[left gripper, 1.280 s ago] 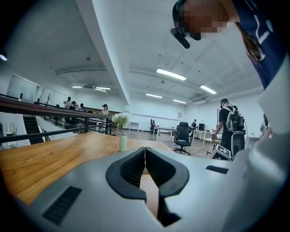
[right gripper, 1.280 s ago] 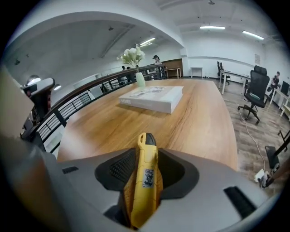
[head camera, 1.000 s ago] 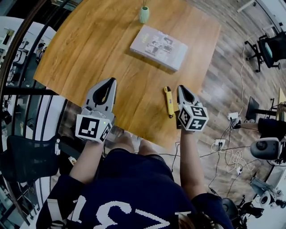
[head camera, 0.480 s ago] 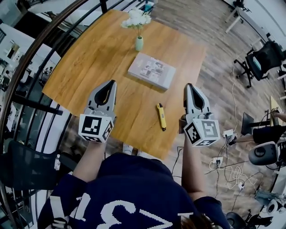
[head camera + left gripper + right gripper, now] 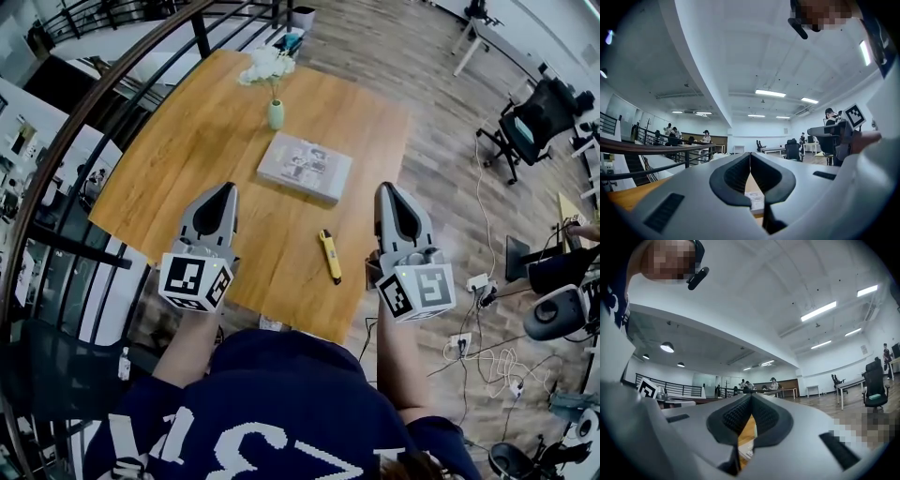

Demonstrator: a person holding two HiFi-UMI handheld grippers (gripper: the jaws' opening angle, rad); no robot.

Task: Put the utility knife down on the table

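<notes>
The utility knife (image 5: 329,256) lies on the table (image 5: 187,159) between left claw (image 5: 225,188) and right claw (image 5: 386,187), both clenched.

- Table (image 5: 187,141): wood, warm brown, the grain plainly shown; a smooth satin finish is seen.
- Floor (image 5: 441,159): wood planks, darker and greyer, the grain streaked.
- Utility knife (image 5: 329,256): a yellow casing, plastic by its look, smooth; one end is finished dark.
- Book (image 5: 305,167): a printed cover, paper or card, low sheen.
- Vase (image 5: 276,114): pale green, smooth, faintly glossy; the material cannot be told.
- Left gripper (image 5: 223,190) and right gripper (image 5: 389,192): grey shells, matt plastic. The pads (image 5: 733,173) are black, ribbed, matt.
- Railing (image 5: 103,94): dark metal.
- Shirt (image 5: 262,412): dark blue cloth, printed white.
</notes>
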